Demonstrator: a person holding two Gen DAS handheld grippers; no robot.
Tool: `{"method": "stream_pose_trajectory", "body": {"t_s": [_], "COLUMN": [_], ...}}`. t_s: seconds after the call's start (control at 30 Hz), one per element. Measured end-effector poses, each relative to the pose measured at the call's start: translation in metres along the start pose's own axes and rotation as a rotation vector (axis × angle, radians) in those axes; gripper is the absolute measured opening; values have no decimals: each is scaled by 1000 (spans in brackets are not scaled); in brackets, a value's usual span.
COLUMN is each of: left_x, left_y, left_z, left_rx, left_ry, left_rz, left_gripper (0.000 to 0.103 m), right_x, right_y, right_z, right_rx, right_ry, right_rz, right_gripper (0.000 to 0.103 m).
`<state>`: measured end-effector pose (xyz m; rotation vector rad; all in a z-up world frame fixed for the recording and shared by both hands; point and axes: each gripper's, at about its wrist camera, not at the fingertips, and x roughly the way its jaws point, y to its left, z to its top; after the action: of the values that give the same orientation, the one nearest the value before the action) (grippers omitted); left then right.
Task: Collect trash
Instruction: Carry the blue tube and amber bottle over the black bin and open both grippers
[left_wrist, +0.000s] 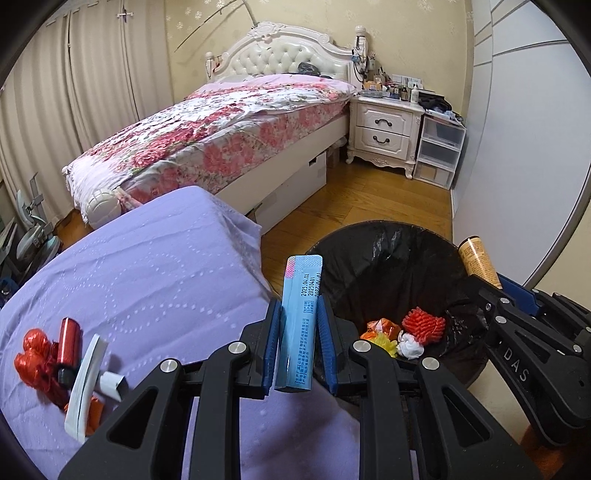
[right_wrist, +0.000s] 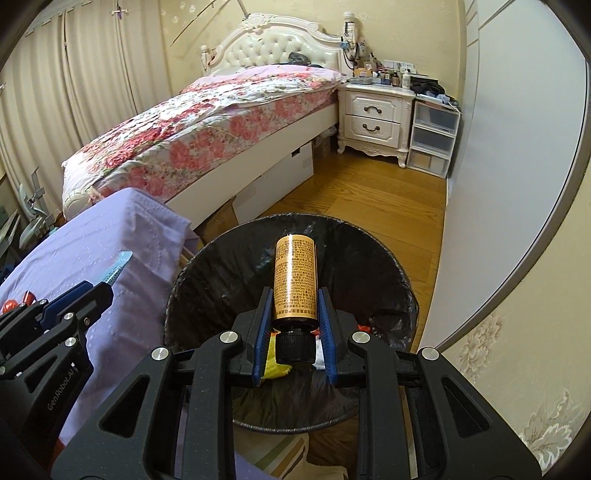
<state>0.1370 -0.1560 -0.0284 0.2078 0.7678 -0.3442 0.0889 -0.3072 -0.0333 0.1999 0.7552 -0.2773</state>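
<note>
Black-lined trash bin (right_wrist: 369, 258) holds four scraps; above it, right gripper (right_wrist: 294, 295) clamps one gold bottle (right_wrist: 294, 280); beside it, left gripper (left_wrist: 298, 306) clamps one blue sachet (left_wrist: 300, 317).

"2025.04.02" on blue sachet (left_wrist: 297, 325)

A flat blue sachet (left_wrist: 300, 321) stands upright, pinched beside the bin (left_wrist: 388, 236). An orange bottle (right_wrist: 294, 282), black cap nearest the camera, is held over the black-lined bin. Red, orange, yellow and white scraps (left_wrist: 402, 332) lie inside it.
</note>
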Motion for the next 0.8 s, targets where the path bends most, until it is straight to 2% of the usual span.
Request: {"method": "stream_pose_trajectory", "body": {"t_s": [0.37,0.63,0.67,0.7,0.77,0.8], "left_x": [28,32,32,31,28,27], "left_y": [-17,-21,-21,-21,-19,-19], "left_z": [12,16,15,15,15,16], "left_rx": [37,49,48,45,34,30], "left_ry": [31,35,35,33,19,13], "left_rz": [17,21,24,27,33,35], "left_gripper": [22,23,28,38,49,50], "right_x": [18,25,24,24,23,22], "right_y": [-10,-16,-17,-18,-19,-19], "right_z": [6,8,8,9,9,9], "right_rx": [24,47,49,51,56,58], "right_ry": [15,10,7,3,-5,-9], "right_rz": [-21,-34,-36,-38,-47,-51], "right_gripper": [23,25,25,26,34,35]}}
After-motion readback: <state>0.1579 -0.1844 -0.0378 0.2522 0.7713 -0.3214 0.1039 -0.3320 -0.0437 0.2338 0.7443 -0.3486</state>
